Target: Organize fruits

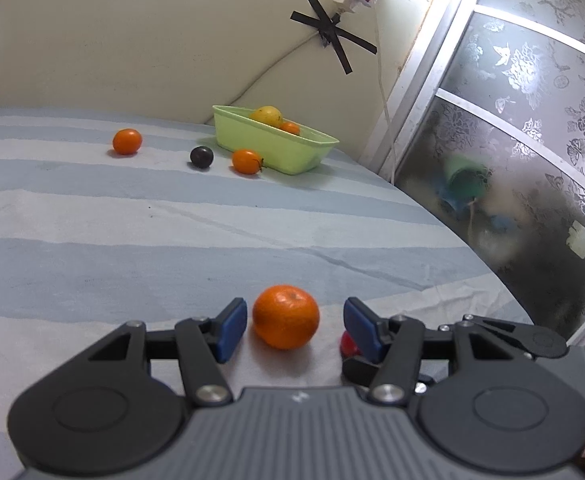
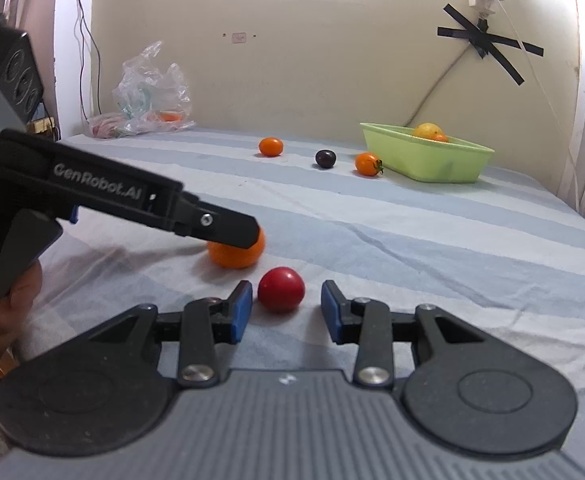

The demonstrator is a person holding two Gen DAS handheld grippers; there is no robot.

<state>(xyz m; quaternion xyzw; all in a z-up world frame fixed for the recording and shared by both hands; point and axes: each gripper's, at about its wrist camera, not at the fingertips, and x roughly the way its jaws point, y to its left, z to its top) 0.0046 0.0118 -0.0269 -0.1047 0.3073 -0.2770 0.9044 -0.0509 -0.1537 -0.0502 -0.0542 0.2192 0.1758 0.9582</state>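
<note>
Right wrist alone shows the plastic bag [image 2: 152,92] beyond the red tomato [image 2: 281,289].

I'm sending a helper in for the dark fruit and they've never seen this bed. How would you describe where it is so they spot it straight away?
Find the light green tub at the far end of the striped bedsheet, near the wall. Just left of it, three small fruits lie in a row on the sheet; the dark plum is the middle one. It is the only near-black fruit, flanked by an orange tomato and an orange tangerine.
</note>
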